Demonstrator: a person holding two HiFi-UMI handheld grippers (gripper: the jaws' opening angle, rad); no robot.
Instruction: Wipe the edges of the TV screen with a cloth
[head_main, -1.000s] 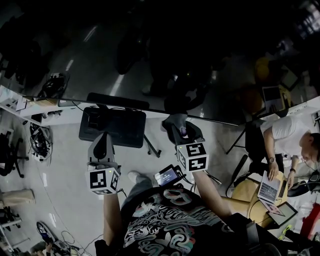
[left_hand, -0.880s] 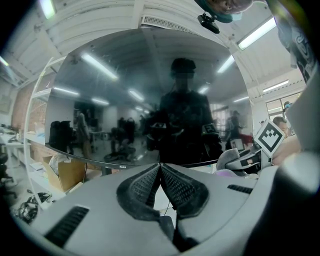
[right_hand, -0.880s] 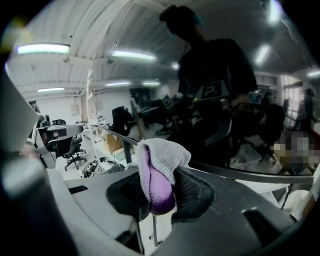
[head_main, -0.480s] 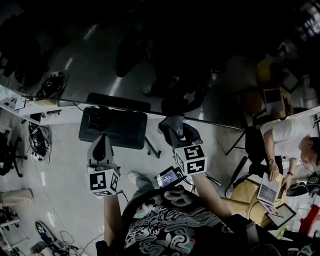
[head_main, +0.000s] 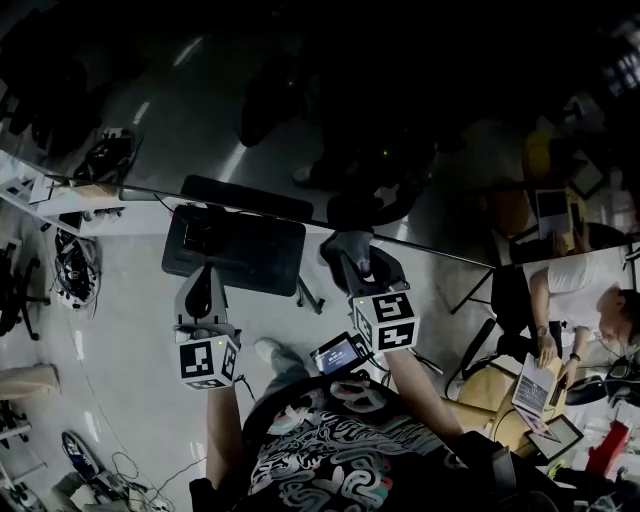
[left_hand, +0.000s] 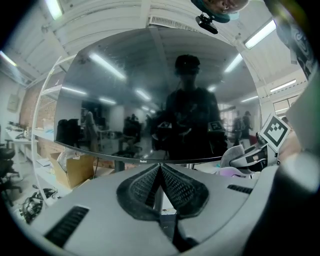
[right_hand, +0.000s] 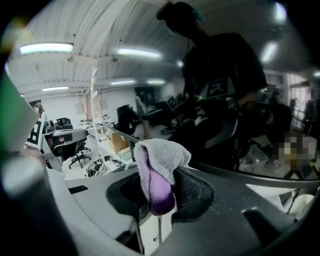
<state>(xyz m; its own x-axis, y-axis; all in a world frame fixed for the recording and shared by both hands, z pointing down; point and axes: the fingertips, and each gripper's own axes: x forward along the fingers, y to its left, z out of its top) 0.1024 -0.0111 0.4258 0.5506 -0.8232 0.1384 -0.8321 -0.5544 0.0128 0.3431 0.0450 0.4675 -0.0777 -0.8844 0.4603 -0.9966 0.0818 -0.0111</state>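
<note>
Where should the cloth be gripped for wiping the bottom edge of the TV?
Use the grip the right gripper has now: jaws closed across the cloth's folded middle, coming from the side away from the TV screen. The fold bunches into a soft wad that stands past the jaw tips, so probably the fabric, not the pads, meets the bezel.

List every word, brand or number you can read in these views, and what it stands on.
"Redmi": small logo on the bottom edge of the TV screen, seen in the left gripper view.
Marker cubes: black-and-white squares only, no letters.
Small lit device screen at the person's waist: too small to read.
Shirt print: not legible.
</note>
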